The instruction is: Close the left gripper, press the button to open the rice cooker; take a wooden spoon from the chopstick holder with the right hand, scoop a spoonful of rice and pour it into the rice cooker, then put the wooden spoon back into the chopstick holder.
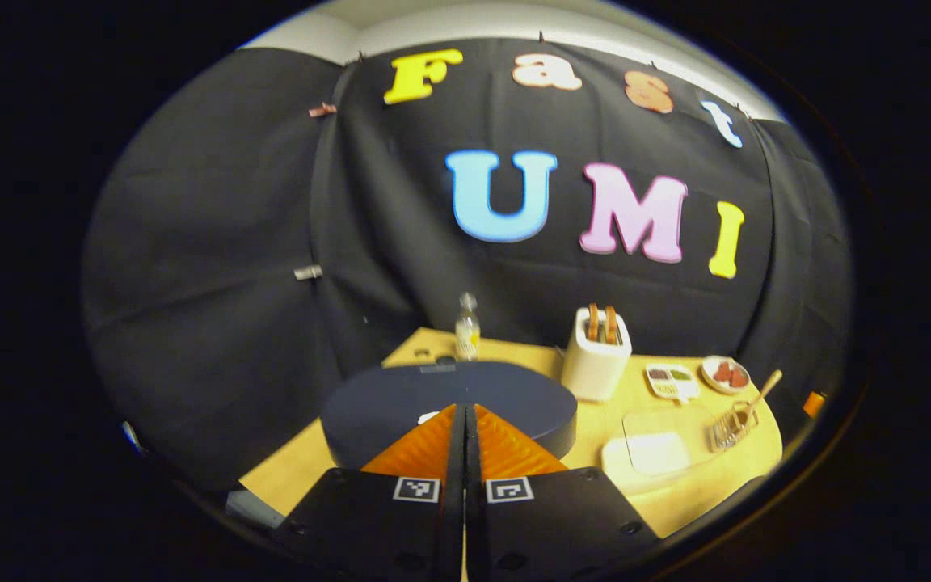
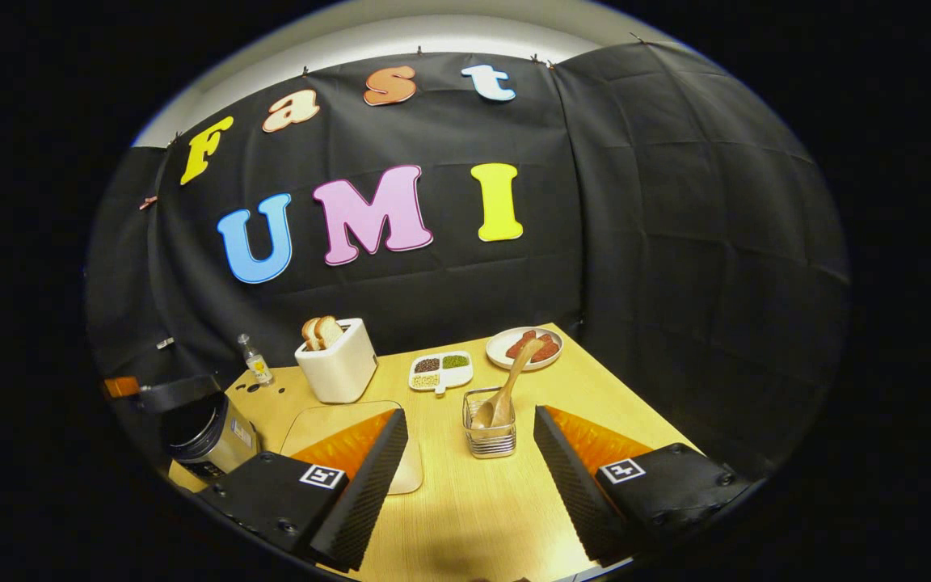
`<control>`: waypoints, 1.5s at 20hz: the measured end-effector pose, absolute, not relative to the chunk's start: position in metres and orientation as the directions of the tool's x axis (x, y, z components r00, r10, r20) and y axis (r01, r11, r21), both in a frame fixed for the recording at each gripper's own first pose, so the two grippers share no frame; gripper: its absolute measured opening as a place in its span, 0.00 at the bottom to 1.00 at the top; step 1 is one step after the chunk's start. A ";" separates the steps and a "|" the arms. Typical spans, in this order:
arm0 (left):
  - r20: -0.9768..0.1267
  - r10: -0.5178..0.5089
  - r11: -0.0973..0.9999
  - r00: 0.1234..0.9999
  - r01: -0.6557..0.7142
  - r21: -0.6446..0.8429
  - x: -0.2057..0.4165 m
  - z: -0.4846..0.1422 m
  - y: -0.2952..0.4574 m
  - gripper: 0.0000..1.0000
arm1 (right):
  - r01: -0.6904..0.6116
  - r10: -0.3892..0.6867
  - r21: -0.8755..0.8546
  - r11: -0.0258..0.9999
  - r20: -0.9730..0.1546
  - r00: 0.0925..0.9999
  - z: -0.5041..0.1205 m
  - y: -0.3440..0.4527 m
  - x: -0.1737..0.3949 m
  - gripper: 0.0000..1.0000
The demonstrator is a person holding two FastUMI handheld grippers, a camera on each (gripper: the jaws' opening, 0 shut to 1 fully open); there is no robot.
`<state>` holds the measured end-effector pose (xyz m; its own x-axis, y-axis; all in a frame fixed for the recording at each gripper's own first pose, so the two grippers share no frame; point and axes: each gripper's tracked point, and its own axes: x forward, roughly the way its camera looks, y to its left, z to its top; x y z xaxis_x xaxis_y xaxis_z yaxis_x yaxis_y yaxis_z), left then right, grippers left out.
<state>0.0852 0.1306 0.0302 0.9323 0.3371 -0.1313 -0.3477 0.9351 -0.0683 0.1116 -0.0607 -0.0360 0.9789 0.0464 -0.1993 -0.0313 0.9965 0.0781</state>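
So the left gripper (image 1: 465,416) has its two fingers pressed flat together, nothing pinched between them, and the tips sit right over the dark round lid of the rice cooker (image 1: 449,400), though whether they actually touch it is hard to call. In the right gripper view the rice cooker (image 2: 207,432) is over at the left edge of the wooden table (image 2: 465,501) with its lid up and the inside showing dark. The right gripper (image 2: 469,440) is spread wide and has nothing in it; it's lined up facing the chopstick holder (image 2: 490,424), a little wire basket standing between the two fingers but a bit farther back, not touching either. The wooden spoon (image 2: 506,388) stands in that holder, leaning with its handle toward the plate of red food (image 2: 524,347) behind. Also on the table: a white toaster (image 2: 338,364) with bread in it, a divided dish of grains (image 2: 440,370), a small bottle (image 2: 254,360) and a clear lidded box (image 1: 659,444) near the holder.
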 end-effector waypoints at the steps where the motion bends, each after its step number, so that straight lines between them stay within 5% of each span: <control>1: -0.080 0.359 0.928 0.930 -0.364 -0.073 0.083 0.047 0.128 0.07 | -0.044 0.057 0.069 0.997 -0.200 0.978 -0.036 -0.061 0.119 0.98; 3: -0.053 0.386 0.918 0.921 -0.390 -0.080 0.082 0.057 0.120 0.08 | -0.063 0.072 0.057 0.996 -0.188 0.980 -0.031 -0.064 0.136 0.98; 5: -0.062 0.392 0.915 0.918 -0.397 -0.080 0.081 0.054 0.111 0.19 | -0.071 0.081 0.061 0.996 -0.181 0.980 -0.027 -0.069 0.157 0.98; 10: -0.083 0.403 0.913 0.911 -0.406 -0.023 0.083 0.040 0.088 0.94 | -0.050 0.085 0.145 0.988 -0.243 0.966 -0.044 -0.073 0.202 0.98; 30: -0.310 0.417 0.900 0.854 -0.435 0.014 0.092 -0.036 0.002 0.95 | 0.248 0.015 0.469 0.848 -0.488 0.872 -0.141 -0.130 0.355 0.95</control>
